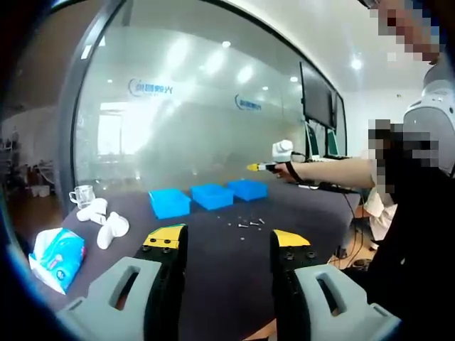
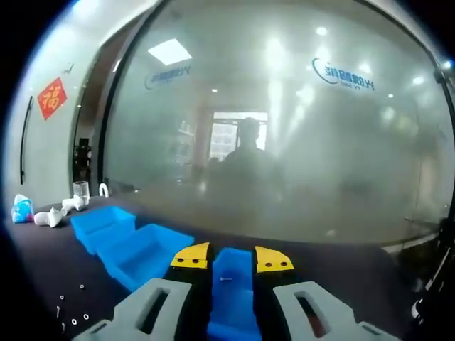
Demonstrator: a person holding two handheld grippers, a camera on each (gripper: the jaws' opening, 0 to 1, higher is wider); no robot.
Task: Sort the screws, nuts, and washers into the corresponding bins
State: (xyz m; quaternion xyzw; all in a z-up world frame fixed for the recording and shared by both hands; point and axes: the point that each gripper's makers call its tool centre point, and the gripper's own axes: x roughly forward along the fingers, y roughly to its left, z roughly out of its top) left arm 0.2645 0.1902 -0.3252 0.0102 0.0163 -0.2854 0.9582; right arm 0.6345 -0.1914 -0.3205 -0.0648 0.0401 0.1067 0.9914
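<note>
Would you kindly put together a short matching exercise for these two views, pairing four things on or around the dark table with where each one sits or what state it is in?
Things:
1. Tissue pack
2. Loose hardware
3. Glass mug
4. Right gripper

Places or states:
A. Scattered on the dark table in front of the blue bins
B. Jaws apart over a blue bin holding a small part
C. At the table's near left corner in the left gripper view
D. Behind the white objects, by the glass wall

Pairs: 1-C, 2-A, 3-D, 4-B
</note>
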